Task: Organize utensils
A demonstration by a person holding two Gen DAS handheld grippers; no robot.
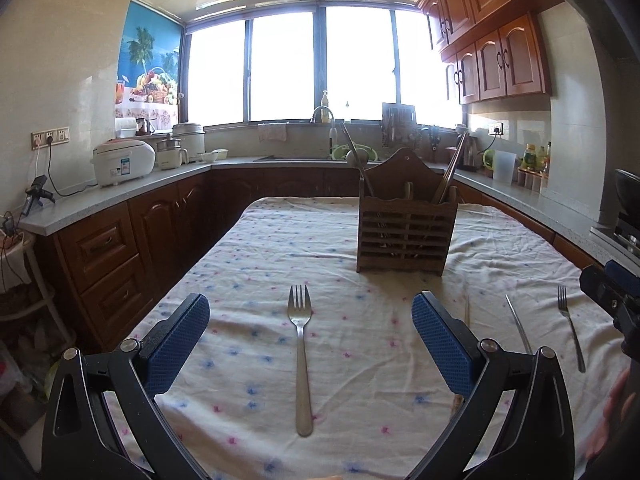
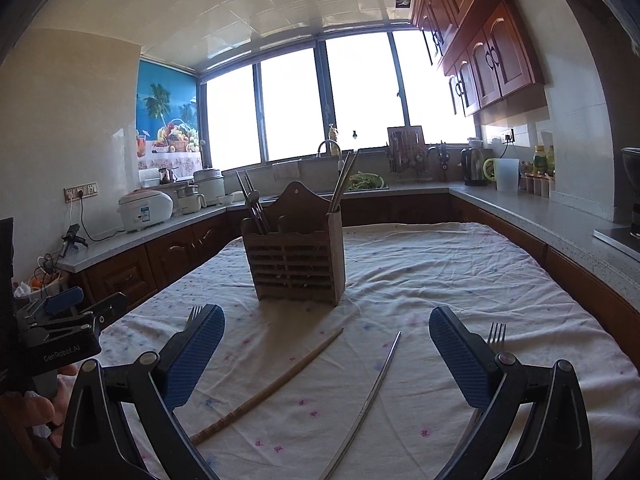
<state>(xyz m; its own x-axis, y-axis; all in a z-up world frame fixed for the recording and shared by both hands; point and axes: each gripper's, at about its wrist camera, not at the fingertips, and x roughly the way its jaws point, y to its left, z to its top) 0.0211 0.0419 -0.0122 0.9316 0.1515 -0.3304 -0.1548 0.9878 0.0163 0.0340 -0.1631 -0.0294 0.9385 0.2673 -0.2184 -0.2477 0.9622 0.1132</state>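
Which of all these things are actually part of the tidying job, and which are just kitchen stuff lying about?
Part of the job:
- wooden utensil holder, already holding a few utensils
- fork between the left gripper's fingers
- second fork
- wooden chopstick
- metal chopstick

Just lying about:
- rice cooker
- electric kettle
- plastic jug
- fruit poster

Home kitchen — wood cabinets (image 1: 492, 64), sink faucet (image 1: 322, 113), rice cooker (image 1: 122, 161), counter (image 1: 160, 184) w/ kettle (image 2: 473, 166)
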